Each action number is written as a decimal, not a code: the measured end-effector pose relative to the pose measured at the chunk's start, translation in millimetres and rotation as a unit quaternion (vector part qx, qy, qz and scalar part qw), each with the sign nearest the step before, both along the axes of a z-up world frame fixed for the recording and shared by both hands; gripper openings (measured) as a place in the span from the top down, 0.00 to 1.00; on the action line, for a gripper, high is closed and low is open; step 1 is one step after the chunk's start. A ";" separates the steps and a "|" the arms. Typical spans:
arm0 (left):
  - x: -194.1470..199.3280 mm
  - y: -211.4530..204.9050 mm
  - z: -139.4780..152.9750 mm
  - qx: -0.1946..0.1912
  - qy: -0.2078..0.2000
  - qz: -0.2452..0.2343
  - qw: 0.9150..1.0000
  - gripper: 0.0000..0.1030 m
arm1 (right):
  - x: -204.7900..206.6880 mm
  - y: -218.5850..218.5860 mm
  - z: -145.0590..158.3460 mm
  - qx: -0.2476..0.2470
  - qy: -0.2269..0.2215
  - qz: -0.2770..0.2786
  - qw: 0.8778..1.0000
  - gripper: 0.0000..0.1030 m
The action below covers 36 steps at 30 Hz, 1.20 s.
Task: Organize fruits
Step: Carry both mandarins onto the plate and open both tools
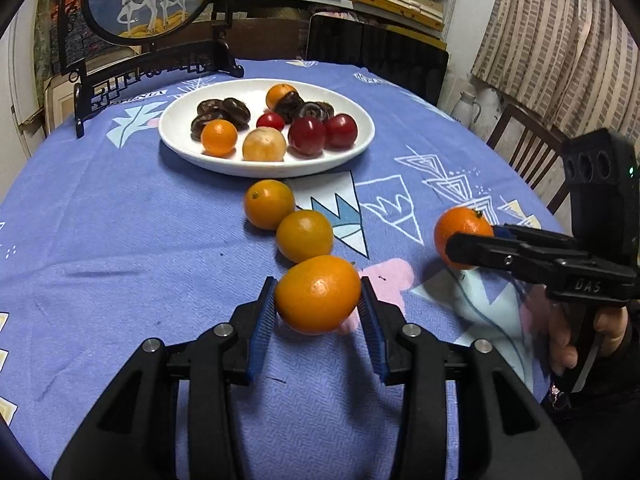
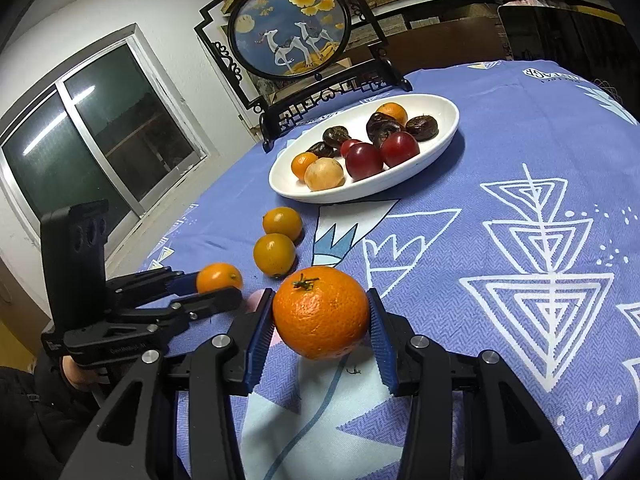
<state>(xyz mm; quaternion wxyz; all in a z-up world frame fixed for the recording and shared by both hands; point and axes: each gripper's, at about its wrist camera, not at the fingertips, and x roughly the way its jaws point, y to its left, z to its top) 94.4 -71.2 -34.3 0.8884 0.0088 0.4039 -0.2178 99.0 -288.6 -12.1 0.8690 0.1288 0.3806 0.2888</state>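
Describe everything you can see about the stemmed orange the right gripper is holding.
The orange is round, deep orange, with pebbled, slightly glossy peel and a small dried green-brown stem on top, tipped a little toward the camera. It is clamped between the blue ribbed pads of the right gripper, whose fingers press its left and right sides. It appears lifted just above the purple patterned tablecloth, with a shadow beneath. It is larger than the smooth fruit in the left gripper nearby.

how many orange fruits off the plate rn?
4: one in the left claw, one in the right claw, two on the cloth. None look hidden.
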 end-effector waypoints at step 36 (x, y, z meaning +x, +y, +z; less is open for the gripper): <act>200.1 -10.6 10.6 0.008 -0.018 0.018 1.000 0.42 | 227.7 63.5 33.5 -0.035 -0.018 0.010 0.999 0.45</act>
